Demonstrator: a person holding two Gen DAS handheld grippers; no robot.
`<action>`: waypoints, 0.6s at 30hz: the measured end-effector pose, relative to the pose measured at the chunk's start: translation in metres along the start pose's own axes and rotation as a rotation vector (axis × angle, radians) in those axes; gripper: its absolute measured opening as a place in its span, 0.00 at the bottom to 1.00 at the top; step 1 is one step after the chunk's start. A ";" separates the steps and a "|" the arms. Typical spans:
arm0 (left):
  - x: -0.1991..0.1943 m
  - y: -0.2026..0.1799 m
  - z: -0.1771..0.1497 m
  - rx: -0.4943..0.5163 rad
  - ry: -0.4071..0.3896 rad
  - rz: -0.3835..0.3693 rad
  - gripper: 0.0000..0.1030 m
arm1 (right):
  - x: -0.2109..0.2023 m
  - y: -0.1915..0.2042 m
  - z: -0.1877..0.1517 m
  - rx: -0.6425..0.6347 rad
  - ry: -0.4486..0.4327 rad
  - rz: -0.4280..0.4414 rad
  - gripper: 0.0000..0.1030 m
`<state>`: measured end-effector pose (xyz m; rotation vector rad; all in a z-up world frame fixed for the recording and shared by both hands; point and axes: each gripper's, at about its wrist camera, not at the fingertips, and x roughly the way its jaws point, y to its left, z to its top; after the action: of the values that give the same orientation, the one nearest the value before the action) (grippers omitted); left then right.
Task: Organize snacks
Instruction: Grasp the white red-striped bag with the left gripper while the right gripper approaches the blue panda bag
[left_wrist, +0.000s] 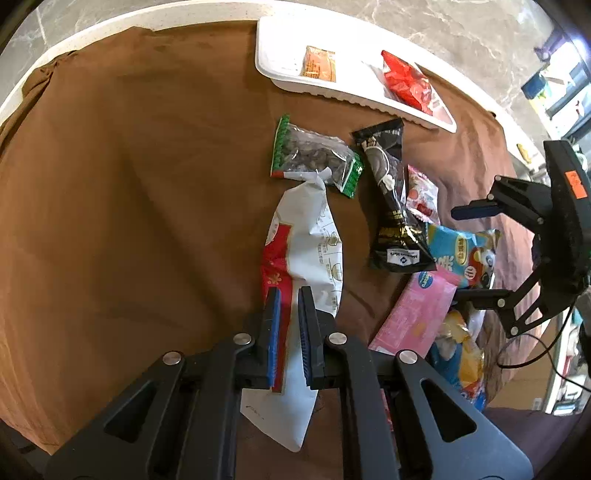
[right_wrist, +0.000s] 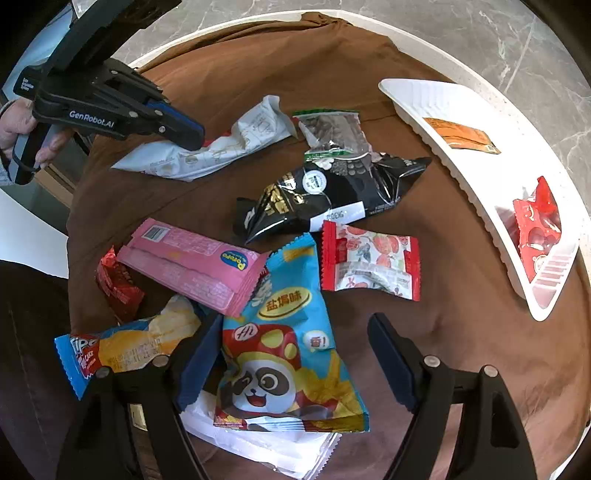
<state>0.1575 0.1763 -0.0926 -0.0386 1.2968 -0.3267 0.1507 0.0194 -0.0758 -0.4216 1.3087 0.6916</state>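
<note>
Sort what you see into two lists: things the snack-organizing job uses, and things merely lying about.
Job:
white-and-red packet, clamped by the left gripper
white tray
panda chips bag, between the open right gripper's fingers
black bag
pink pack

Lying about:
brown cloth

Here on the tabletop (right_wrist: 258, 55), the tray (right_wrist: 443, 107) sits at the far right with two packets in it: a flat sachet (right_wrist: 460, 138) at its far end, a wrapped sweet (right_wrist: 535, 229) at the near end. Left of the tray lies the seed packet (right_wrist: 332, 129), its near edge overlapped by the long dark bag (right_wrist: 332, 192). Left of those stretches the long pouch (right_wrist: 207, 151), the left tool (right_wrist: 184, 134) at its middle. Nearer in, the candy packet (right_wrist: 369, 262) lies just beside the panda bag (right_wrist: 288, 354), which sits between the fingers of the right tool (right_wrist: 291, 365). The wafer pack (right_wrist: 192, 266) lies to the panda bag's left, its corner over the bag's edge, and the cake bar (right_wrist: 125, 347) is nearest left.
</note>
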 end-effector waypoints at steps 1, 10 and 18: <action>0.001 -0.001 0.001 0.007 0.000 0.004 0.08 | 0.001 0.000 0.001 0.001 0.000 -0.002 0.79; 0.011 0.013 0.005 -0.063 0.006 -0.112 0.09 | 0.001 0.006 -0.001 0.017 -0.007 -0.006 0.79; 0.016 0.020 0.007 -0.079 0.000 -0.203 0.09 | -0.001 0.008 -0.005 0.038 -0.013 -0.002 0.79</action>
<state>0.1717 0.1899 -0.1098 -0.2381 1.3084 -0.4484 0.1416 0.0225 -0.0755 -0.3867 1.3065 0.6654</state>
